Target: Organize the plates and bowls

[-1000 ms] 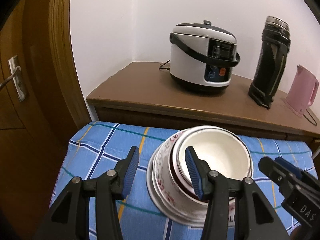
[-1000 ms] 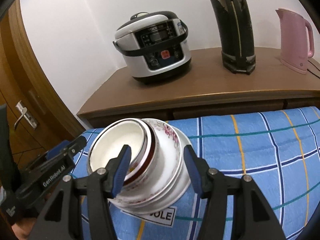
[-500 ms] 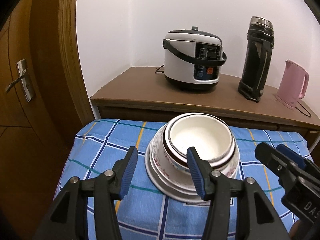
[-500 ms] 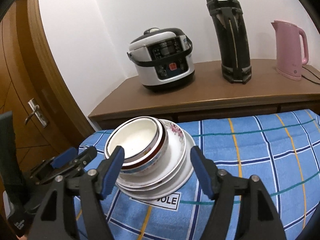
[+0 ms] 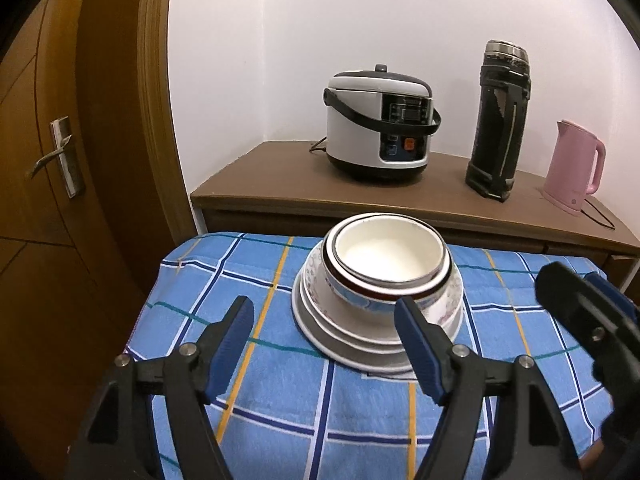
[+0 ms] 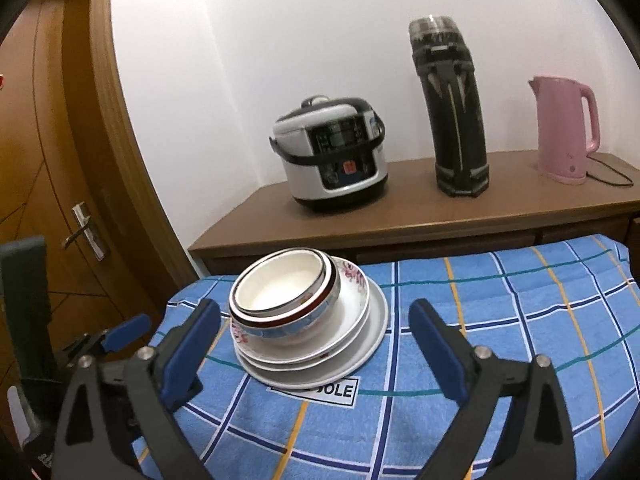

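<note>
I see both my left gripper [image 5: 324, 338] and right gripper [image 6: 316, 338] spread wide, holding nothing. The stack of bowls and plates [image 6: 308, 320] sits on the checked cloth [image 6: 500, 320] at 12 o'clock, half covering a label [image 6: 332, 391] I can't fully read

Bare blue checked cloth [image 6: 500, 340] lies open to the right of the stacked plates and bowls [image 6: 304, 320] and in front of them, under my spread fingers [image 5: 236, 340]. Behind, the wooden sideboard [image 5: 400, 204] closes the far side; the door [image 5: 48, 160] walls the left.
</note>
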The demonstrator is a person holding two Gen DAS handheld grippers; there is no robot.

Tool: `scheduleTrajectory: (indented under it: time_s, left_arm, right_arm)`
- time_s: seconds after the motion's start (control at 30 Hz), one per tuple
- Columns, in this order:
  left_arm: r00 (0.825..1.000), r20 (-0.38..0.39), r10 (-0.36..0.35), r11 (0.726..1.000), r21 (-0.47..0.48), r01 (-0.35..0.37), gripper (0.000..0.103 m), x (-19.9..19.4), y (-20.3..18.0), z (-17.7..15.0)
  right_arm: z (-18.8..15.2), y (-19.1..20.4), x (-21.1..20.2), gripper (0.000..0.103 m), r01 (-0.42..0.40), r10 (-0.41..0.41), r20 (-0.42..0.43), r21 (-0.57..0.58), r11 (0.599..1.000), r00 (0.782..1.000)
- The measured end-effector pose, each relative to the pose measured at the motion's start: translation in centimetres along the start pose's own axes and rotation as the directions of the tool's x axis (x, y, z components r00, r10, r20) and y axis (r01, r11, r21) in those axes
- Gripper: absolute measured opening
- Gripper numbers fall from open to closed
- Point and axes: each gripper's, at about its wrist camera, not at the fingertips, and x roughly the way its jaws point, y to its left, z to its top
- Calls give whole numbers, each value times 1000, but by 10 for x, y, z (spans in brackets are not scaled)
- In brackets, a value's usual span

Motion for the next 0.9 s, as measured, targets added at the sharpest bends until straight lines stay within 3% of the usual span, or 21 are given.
scheduleTrajectory:
  time_s: [0.33, 0.9]
  left_arm:
    - [1000, 20, 5, 1000, 0, -5, 75, -14, 2, -12]
    - [998, 61, 6, 1000, -2, -6, 75, -22, 2, -10]
  right_arm:
    - [-10, 10, -26, 102, 12, -11, 76, -18, 1000, 997]
    - [-9, 7, -33, 103, 22, -22, 107, -2, 1000, 994]
